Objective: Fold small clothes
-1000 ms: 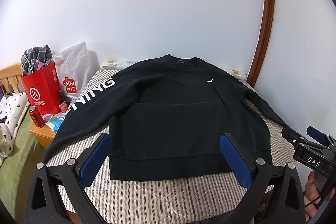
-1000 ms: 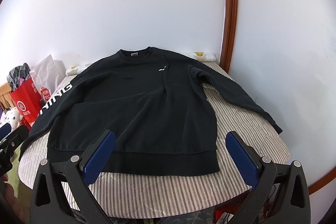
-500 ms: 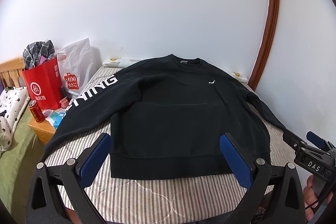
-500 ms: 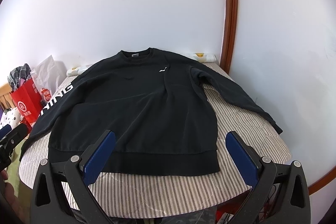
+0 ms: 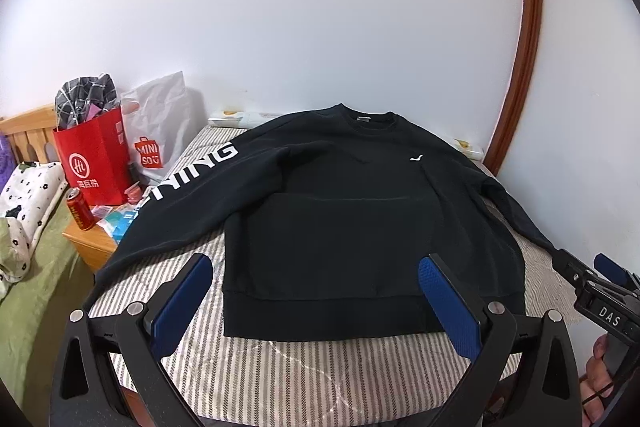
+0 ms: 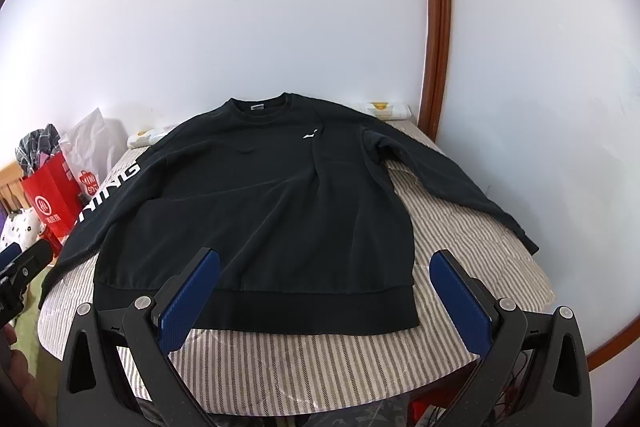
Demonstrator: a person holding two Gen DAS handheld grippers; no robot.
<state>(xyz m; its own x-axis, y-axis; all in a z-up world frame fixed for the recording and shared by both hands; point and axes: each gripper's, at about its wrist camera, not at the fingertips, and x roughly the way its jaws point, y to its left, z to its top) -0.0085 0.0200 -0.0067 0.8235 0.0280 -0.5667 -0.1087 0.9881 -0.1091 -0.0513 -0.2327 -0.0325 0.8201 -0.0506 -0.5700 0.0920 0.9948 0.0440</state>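
A black sweatshirt [image 5: 352,219] [image 6: 260,211] lies flat and face up on a grey striped bed cover [image 5: 304,375] [image 6: 460,235], neck toward the wall, both sleeves spread out. White lettering runs down its left sleeve [image 5: 192,175]. The left gripper [image 5: 316,291] hovers open above the hem, its blue pads wide apart and empty. Over the hem's right half the right gripper [image 6: 324,287] is open too, holding nothing. Each gripper also shows at the other view's edge: the right gripper [image 5: 600,291] and the left gripper [image 6: 20,267].
Left of the bed a wooden bedside stand [image 5: 92,247] carries a red can [image 5: 80,207], a red paper bag [image 5: 96,155] and a white plastic bag [image 5: 160,131]. White walls and a brown door frame [image 6: 436,27] stand behind and right. A hand [image 5: 600,355] grips the right tool.
The left view has shifted a little left, so the wall switch and sweatshirt sit further right in frame. The right gripper has hardly moved. Both stay open.
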